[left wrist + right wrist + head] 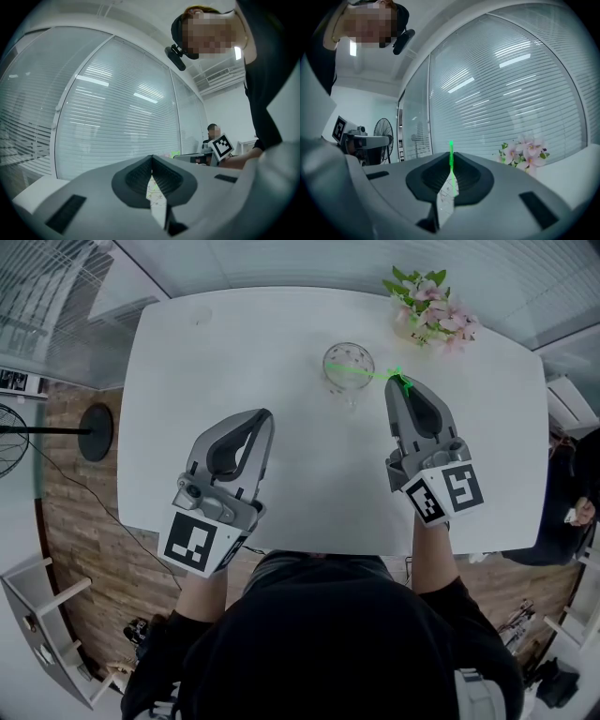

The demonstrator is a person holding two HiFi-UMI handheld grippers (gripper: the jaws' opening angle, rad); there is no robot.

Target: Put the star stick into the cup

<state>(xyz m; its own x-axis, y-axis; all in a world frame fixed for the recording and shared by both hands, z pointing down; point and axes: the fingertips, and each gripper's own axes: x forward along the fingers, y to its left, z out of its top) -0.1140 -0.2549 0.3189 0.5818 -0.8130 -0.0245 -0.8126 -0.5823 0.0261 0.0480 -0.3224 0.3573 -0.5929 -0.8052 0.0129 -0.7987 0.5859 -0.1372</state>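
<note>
White table [216,343] lies under both hand-held grippers. At the left, the left gripper [267,414] hovers with its jaws pressed together and nothing between them. Further right, near the table's far edge, stands a clear glass cup [326,362]. The green star stick [371,372] slants across the cup's mouth, its near end clamped in the right gripper [395,382]. Pink flowers [433,307] sit at the far right corner.

Cup [349,367] on table [234,362]; flowers [433,307] behind right; star stick [370,372] across it.
</note>
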